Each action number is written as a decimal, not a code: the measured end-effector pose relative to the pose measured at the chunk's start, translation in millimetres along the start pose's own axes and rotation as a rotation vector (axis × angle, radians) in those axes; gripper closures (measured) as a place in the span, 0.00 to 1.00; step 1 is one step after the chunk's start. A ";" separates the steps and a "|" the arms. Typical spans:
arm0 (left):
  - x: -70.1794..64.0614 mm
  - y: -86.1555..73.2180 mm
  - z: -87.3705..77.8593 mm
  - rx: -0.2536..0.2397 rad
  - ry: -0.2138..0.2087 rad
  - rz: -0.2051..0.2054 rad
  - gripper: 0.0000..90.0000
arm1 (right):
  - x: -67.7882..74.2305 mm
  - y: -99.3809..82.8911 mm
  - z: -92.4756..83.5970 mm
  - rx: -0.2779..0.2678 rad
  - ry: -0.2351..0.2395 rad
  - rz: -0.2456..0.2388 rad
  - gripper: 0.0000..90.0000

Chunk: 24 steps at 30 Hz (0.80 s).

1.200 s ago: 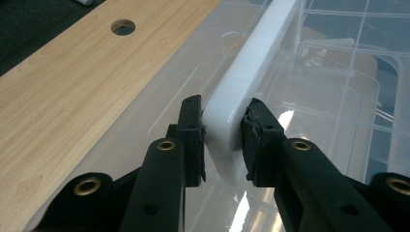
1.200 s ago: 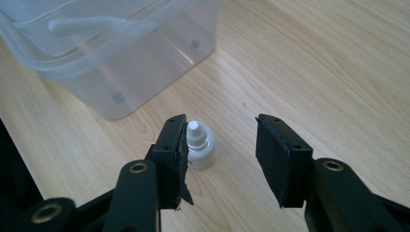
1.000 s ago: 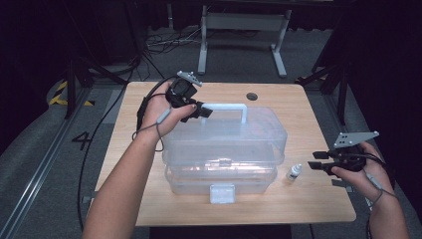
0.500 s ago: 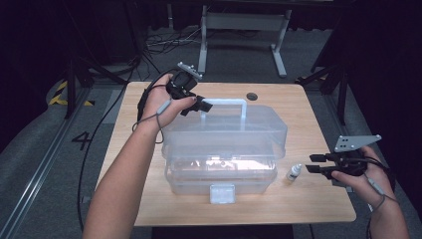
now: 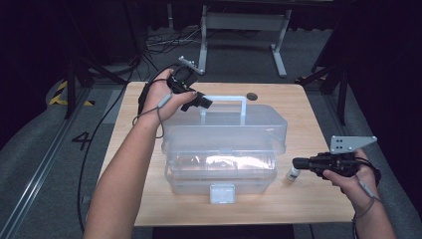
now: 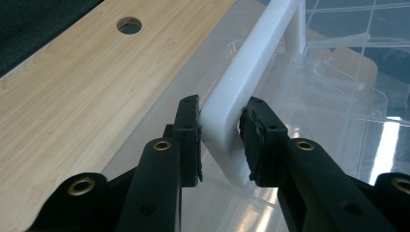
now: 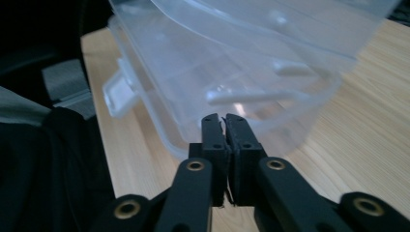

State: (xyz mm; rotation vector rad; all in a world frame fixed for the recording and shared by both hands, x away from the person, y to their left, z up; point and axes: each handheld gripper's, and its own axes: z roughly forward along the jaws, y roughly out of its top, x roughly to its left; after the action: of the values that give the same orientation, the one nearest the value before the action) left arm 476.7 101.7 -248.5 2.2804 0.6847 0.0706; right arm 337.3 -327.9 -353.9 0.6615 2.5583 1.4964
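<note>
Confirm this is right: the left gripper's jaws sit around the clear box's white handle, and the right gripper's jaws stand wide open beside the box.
Not quite. The right gripper is shut, its jaws pressed together with nothing between them, as the right gripper view shows. The left gripper does sit around the white handle of the clear box.

A clear plastic box sits mid-counter, its lid raised at the front above the base, the front latch hanging free. The left gripper is at the near-left end of the white handle on the lid. The right gripper hovers low at the box's right, jaws together, just beside a small white vial on the counter
</note>
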 end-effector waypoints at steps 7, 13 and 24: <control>0.8 0.6 0.1 0.001 -0.003 -0.006 0.78 | 1.5 1.0 16.7 -0.084 0.040 0.020 1.00; 1.3 0.8 0.2 0.002 -0.005 -0.007 0.78 | 0.7 1.8 23.5 -0.209 0.043 0.061 1.00; 0.7 -1.9 -0.1 -0.013 -0.008 -0.012 0.78 | -3.3 2.4 29.5 -0.227 0.022 0.063 1.00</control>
State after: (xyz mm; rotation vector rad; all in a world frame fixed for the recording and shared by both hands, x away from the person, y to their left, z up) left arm 476.4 103.2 -249.8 2.2622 0.6923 0.0600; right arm 349.9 -304.5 -367.3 0.7034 2.3525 1.7890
